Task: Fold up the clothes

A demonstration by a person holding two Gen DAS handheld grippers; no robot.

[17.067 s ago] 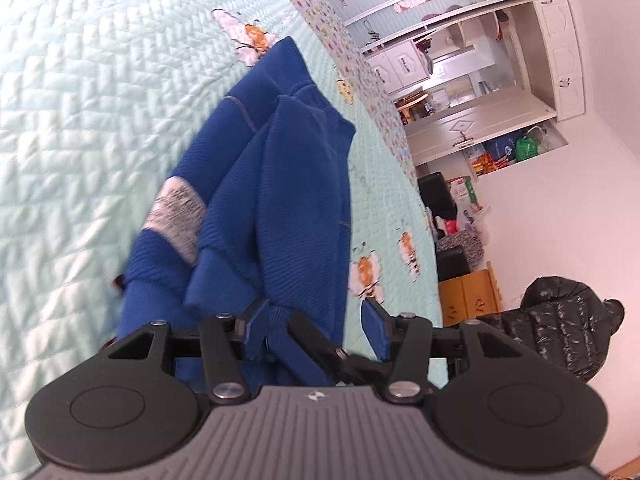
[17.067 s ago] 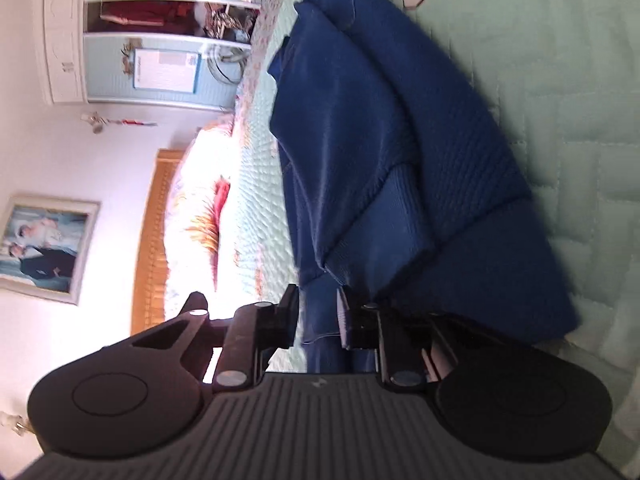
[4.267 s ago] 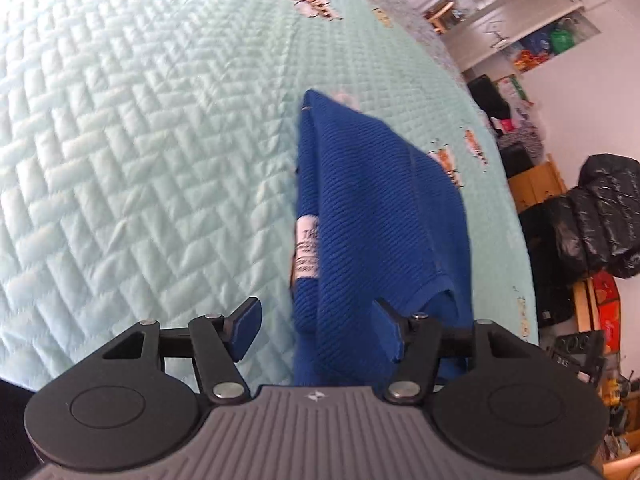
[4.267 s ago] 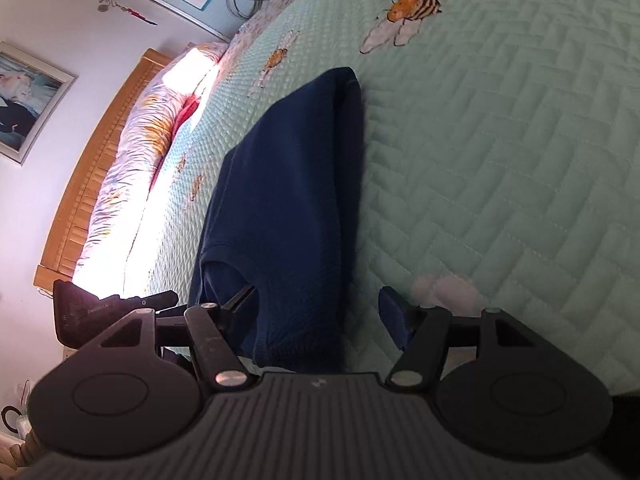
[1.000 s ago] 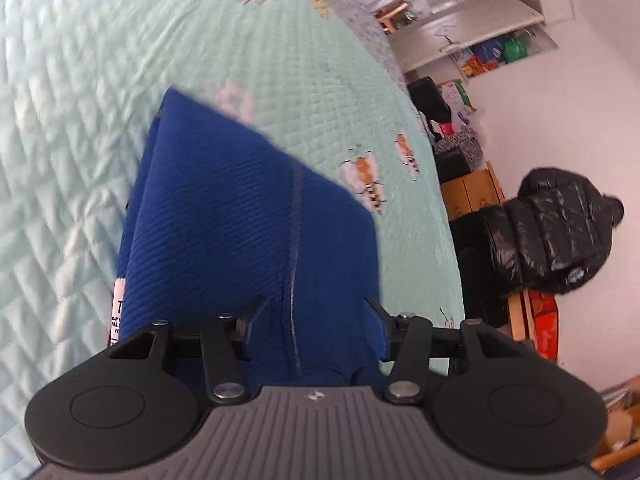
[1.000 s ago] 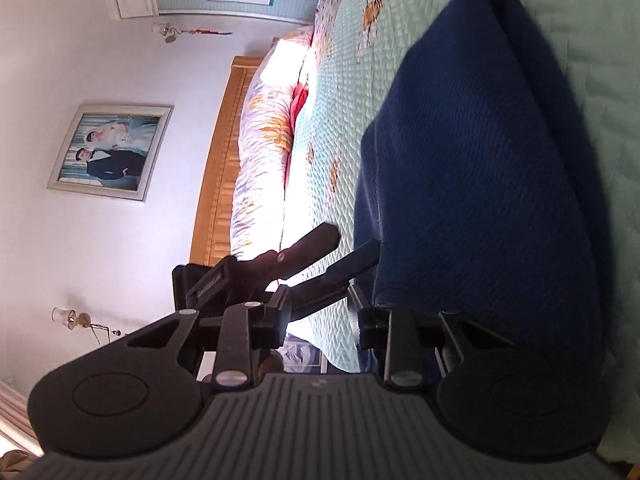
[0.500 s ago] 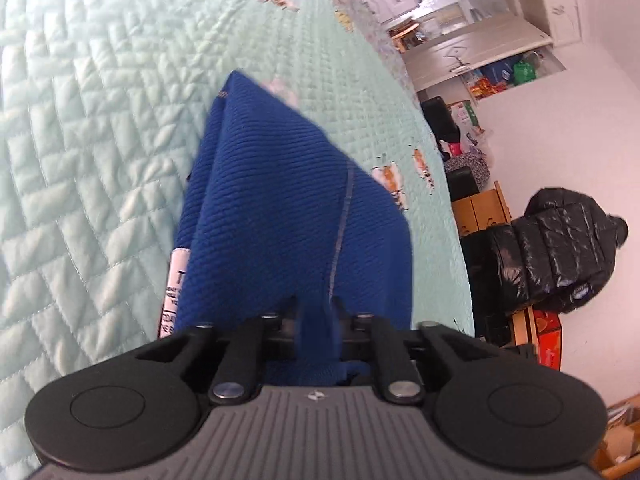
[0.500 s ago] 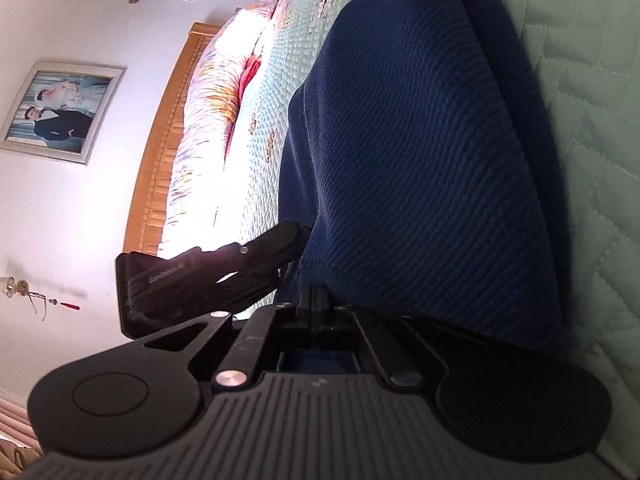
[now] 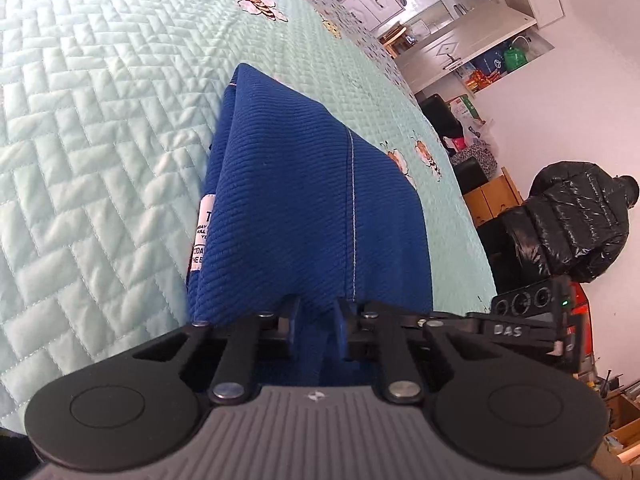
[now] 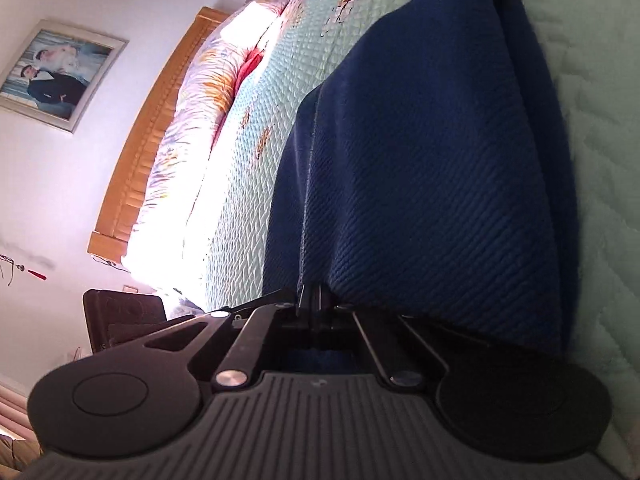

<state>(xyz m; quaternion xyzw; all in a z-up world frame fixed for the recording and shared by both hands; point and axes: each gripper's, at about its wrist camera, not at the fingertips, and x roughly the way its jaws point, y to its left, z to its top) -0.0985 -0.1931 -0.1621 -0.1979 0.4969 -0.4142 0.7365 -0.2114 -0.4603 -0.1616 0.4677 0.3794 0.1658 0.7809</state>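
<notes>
Left gripper (image 9: 316, 326) closing on blue sweater (image 9: 304, 208), open a second ago

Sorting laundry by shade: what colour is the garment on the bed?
Royal blue garment, clearest in the left wrist view.

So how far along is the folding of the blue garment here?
Mostly done: the blue textured-knit garment lies on the mint quilted bedspread as a narrow, layered strip, white care label showing at its edge. In hand: the right tool is shut on the near edge, and the left tool is closing on it too. Left: probably one more fold away from the camera.
</notes>
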